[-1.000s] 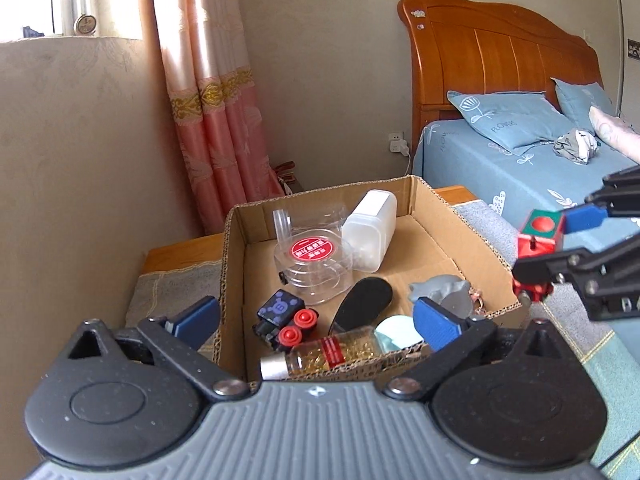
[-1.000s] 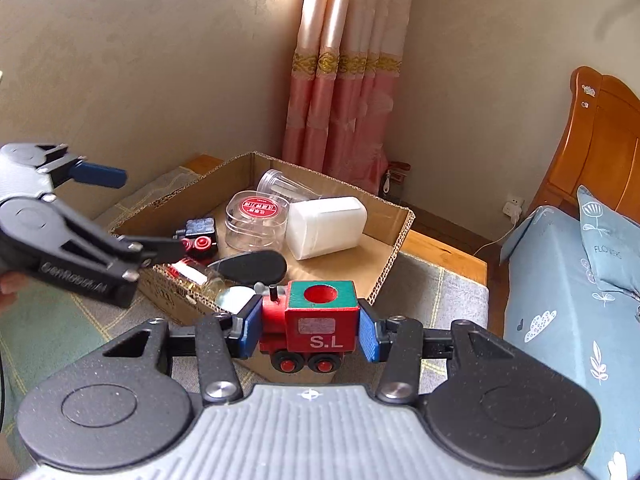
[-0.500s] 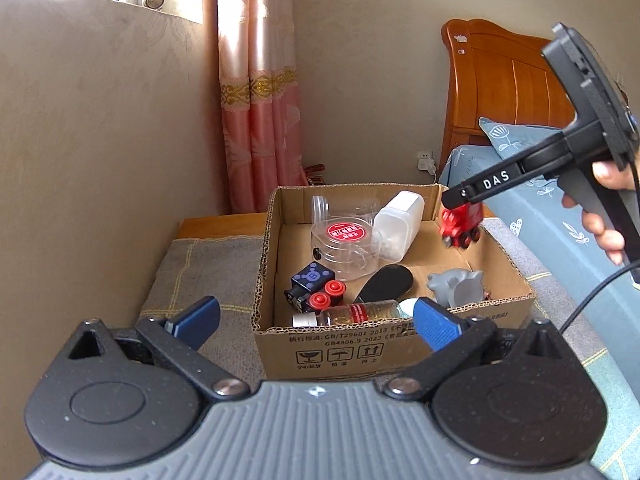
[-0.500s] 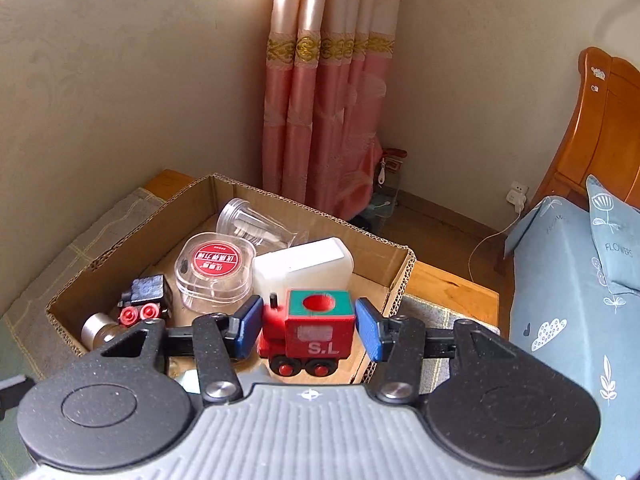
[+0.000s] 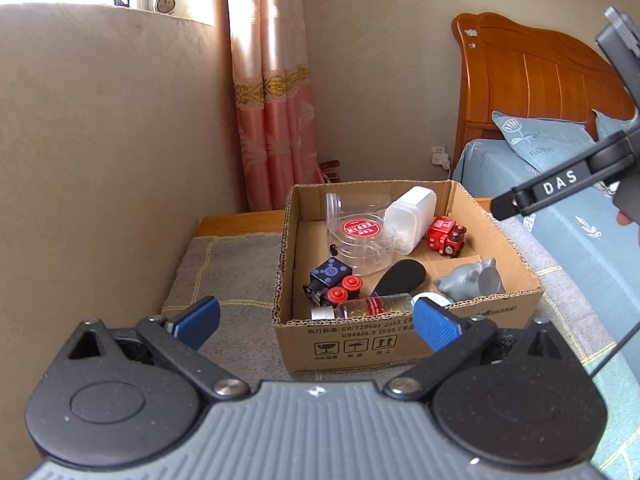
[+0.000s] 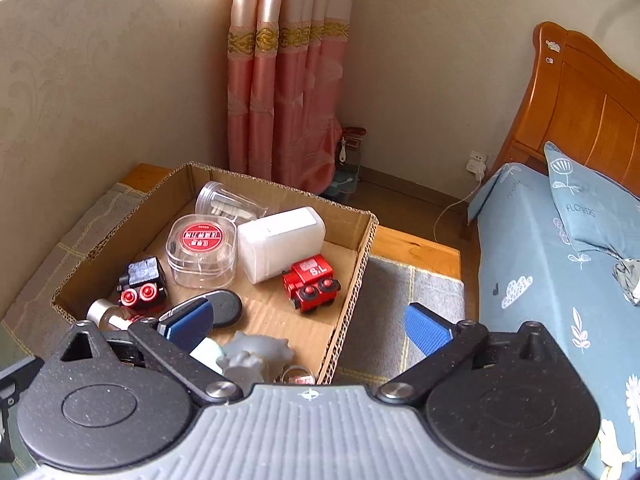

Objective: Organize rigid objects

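Note:
A red toy train (image 6: 311, 283) lies on its side in the cardboard box (image 6: 352, 276), next to a white plastic container (image 6: 280, 242); it also shows in the left wrist view (image 5: 445, 236). My right gripper (image 6: 308, 326) is open and empty above the box's near right part. My left gripper (image 5: 316, 320) is open and empty, in front of the box (image 5: 360, 344). The box also holds a round clear case with a red label (image 6: 201, 249), a black and red toy (image 6: 142, 286), a small bottle (image 5: 362, 307), a black oval (image 5: 398, 277) and a grey figure (image 5: 472, 278).
The box sits on a grey blanket (image 5: 224, 272) over a low wooden table (image 6: 416, 242). A wall (image 5: 100, 160) stands to the left, pink curtains (image 6: 288, 80) behind. A bed with blue sheets (image 6: 552, 280) and a wooden headboard (image 5: 532, 76) is to the right.
My right gripper opened and let go of the red train, which now lies in the box. The right gripper pulled back and up. My left gripper drew back from the box.

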